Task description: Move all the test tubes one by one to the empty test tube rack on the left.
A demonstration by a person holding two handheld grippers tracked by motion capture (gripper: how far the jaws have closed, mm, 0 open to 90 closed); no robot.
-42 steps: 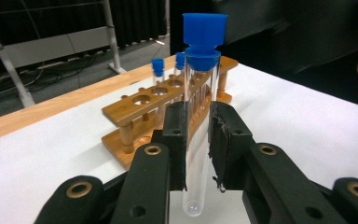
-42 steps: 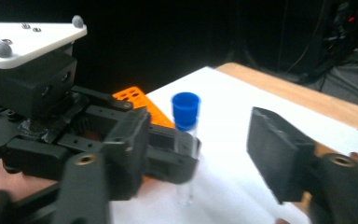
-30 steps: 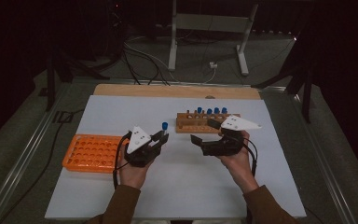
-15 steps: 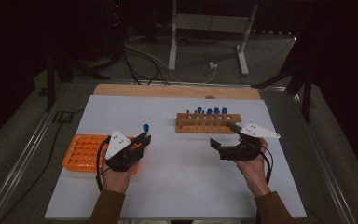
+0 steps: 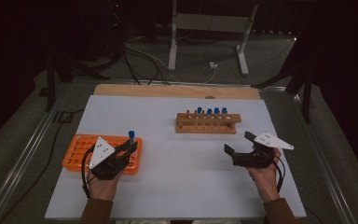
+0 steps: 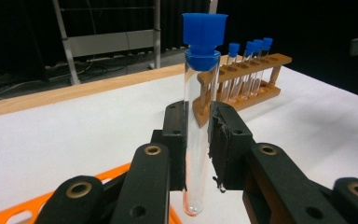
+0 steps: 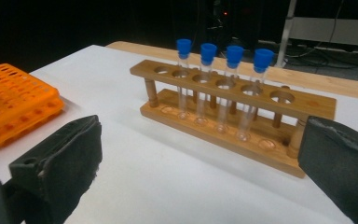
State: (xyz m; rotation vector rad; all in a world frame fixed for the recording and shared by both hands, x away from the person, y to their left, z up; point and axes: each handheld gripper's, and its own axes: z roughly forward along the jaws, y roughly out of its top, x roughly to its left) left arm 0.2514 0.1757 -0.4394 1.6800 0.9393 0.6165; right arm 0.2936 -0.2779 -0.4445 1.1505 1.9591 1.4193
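Observation:
My left gripper [image 5: 128,148] is shut on a clear test tube [image 5: 131,136] with a blue cap, held upright over the right end of the orange rack [image 5: 77,148]. In the left gripper view the pads clamp the tube [image 6: 195,93] at mid-height, and its round bottom hangs just above the orange rack [image 6: 23,210]. My right gripper [image 5: 237,143] stands open and empty at the right, in front of the wooden rack [image 5: 207,123]; its jaws have just been opening. The right gripper [image 7: 205,158] frames the wooden rack [image 7: 233,100], which holds several blue-capped tubes.
A white sheet [image 5: 177,186] covers the table, with a wooden strip [image 5: 168,90] along its far edge. Cables and a metal stand [image 5: 205,28] lie on the dark floor beyond. The orange rack [image 7: 14,100] shows many unfilled holes.
My left gripper has carried the tube leftward and nearer, from beside the wooden rack to over the orange rack. My right gripper has drawn right and back from the wooden rack.

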